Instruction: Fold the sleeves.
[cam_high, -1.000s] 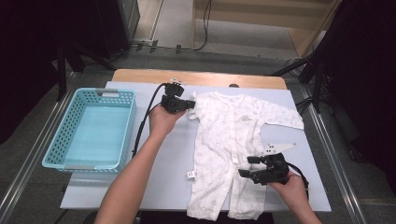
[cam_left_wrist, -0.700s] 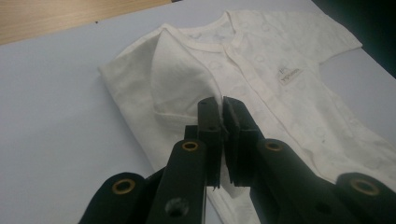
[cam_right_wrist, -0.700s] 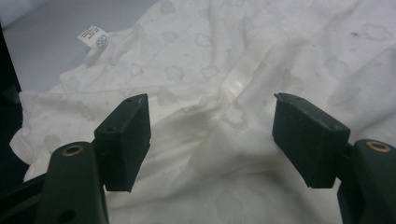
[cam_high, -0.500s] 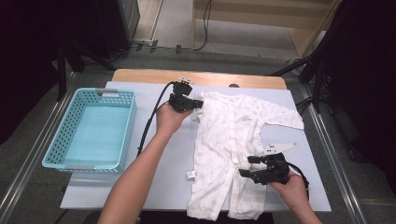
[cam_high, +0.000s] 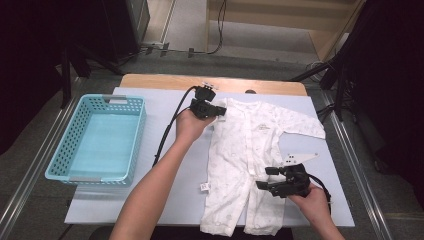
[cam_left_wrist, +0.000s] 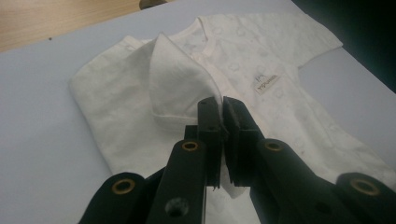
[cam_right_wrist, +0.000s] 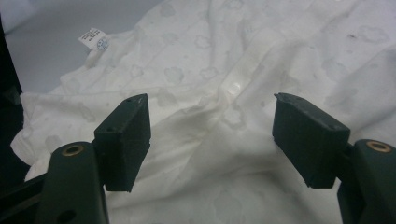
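The left gripper (cam_high: 216, 111), pinching the romper's sleeve (cam_left_wrist: 180, 88), has carried it inward; right gripper (cam_right_wrist: 212, 135) gapes unmoved.

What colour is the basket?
Light blue. The basket shows best in the high view, at the table's left.

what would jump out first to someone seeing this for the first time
A white baby romper lies spread flat in the middle of the table. The left gripper is shut on its folded-over sleeve near the collar, while the right gripper hangs open over the legs. A light blue basket sits at the table's left.
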